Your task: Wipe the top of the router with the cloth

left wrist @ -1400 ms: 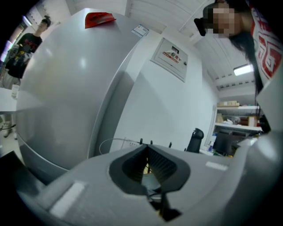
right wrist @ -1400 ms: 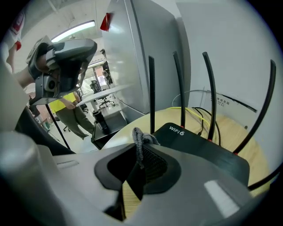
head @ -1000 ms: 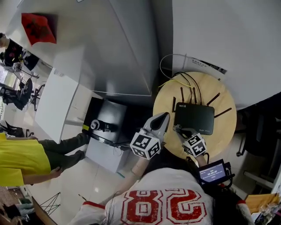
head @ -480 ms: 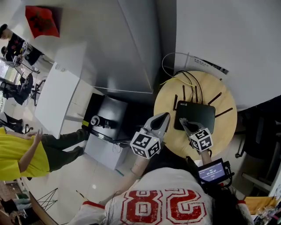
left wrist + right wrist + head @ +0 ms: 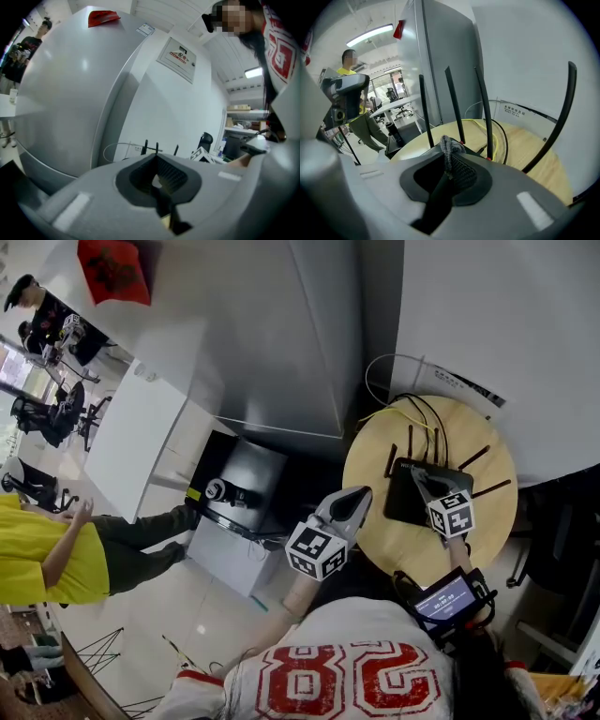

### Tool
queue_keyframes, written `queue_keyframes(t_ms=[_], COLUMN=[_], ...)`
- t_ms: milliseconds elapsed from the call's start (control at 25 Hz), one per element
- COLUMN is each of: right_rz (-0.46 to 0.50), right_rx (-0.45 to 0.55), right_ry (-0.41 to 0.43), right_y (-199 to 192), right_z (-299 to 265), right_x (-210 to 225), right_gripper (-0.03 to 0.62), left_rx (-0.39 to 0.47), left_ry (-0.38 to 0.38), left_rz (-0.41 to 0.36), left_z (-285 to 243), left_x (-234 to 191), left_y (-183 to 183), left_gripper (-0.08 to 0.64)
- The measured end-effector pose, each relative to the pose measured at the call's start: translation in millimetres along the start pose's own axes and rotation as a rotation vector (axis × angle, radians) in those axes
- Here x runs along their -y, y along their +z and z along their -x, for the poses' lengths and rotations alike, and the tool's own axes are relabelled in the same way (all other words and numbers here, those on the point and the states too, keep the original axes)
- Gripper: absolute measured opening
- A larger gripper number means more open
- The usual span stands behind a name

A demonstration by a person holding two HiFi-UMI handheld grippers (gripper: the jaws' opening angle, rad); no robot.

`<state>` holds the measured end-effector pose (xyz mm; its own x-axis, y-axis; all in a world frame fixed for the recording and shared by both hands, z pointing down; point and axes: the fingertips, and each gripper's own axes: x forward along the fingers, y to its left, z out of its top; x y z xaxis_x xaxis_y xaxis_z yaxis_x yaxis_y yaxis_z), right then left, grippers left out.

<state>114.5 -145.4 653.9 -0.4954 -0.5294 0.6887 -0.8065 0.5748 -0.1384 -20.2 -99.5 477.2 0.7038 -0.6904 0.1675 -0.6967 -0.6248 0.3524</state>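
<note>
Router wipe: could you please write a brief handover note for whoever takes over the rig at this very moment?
Left hand-held gripper: shut and empty, held off the near edge of the round table.
Right hand-held gripper: shut on the grey cloth, over the router, with the antennas just ahead.
Router: lies flat on the table, cables at its back.
Done: the cloth is gripped and brought to the router's top.
Left: wipe across the top. How much is already wiped cannot be told.

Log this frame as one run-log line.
phase: wiping | right gripper: shut on cloth, over router top near antennas | left gripper: shut, empty, idle left of router
</note>
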Motion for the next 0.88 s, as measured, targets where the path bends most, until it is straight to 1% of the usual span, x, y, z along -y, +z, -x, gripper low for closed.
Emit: queue_keyframes(t_ms=[160, 400, 600, 720, 880], right_rz=[0.006, 0.032, 0.051, 0.062, 0.004], right_rx=[0.000, -0.027, -0.047, -0.051, -0.030], right_ry=[-0.017, -0.041, -0.027, -0.008, 0.012], right_y=[8, 5, -1, -6, -16], right_z=[-9, -10, -18, -14, -8], right_x=[7, 24, 9, 0, -18], right_gripper=[0.040, 0.040, 0.040, 0.040, 0.040], left_rx=[-0.010, -0.002, 0.001, 0.002, -0.003], left_ry=[-0.005, 0.025, 0.034, 0.029, 0.007], left_rz=[-0.002, 0.009, 0.017, 0.022, 0.025], left_z=[6, 7, 14, 11, 10], left_x=[-3, -3, -14, -11, -7], left_y=[-1, 1, 1, 0, -1], left_gripper=[0.002, 0.002, 0.002, 0.002, 0.002])
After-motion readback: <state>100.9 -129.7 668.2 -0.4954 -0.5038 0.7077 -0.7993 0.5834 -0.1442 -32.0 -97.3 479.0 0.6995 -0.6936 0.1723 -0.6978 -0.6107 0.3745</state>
